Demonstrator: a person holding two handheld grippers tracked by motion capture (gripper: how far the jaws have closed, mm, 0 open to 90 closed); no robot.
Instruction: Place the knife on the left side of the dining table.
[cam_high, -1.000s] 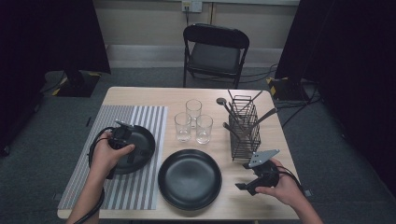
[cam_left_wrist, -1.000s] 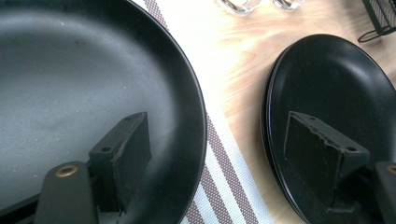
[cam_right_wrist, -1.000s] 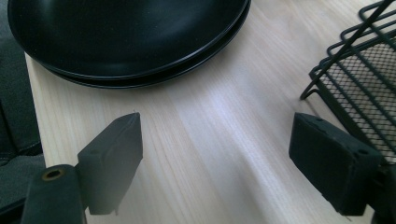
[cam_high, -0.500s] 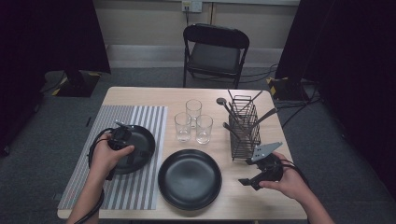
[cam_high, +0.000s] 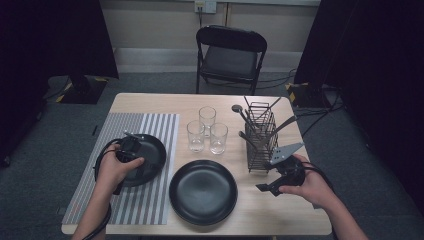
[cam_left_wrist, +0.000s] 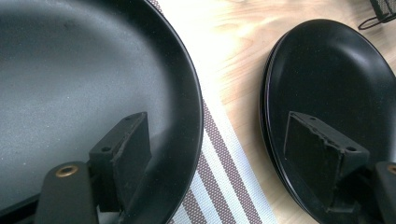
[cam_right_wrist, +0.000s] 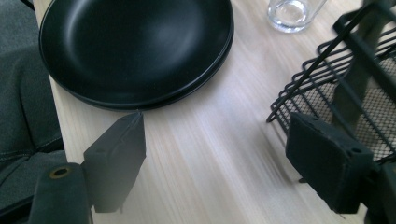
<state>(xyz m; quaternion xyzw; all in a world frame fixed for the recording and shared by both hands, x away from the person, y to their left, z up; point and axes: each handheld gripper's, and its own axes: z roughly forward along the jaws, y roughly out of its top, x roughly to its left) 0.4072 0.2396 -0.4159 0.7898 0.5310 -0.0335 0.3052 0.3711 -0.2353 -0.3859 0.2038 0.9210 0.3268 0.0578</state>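
Jaws apart on both: left gripper (cam_high: 131, 148) over black plate (cam_high: 150, 152), right gripper (cam_high: 272, 186) beside wire caddy (cam_high: 261, 137).

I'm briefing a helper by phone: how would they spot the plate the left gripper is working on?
Find the striped placemat on the table's left side. The black plate on it sits under the left gripper; the other black plates lie on bare wood.

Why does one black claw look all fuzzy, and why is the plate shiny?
In the right gripper view, the lower-left jaw is smeared, likely motion blur, and the plate shows soft glare. The left gripper view is sharper, with bright glare on the table. The high view is dim at its edges.
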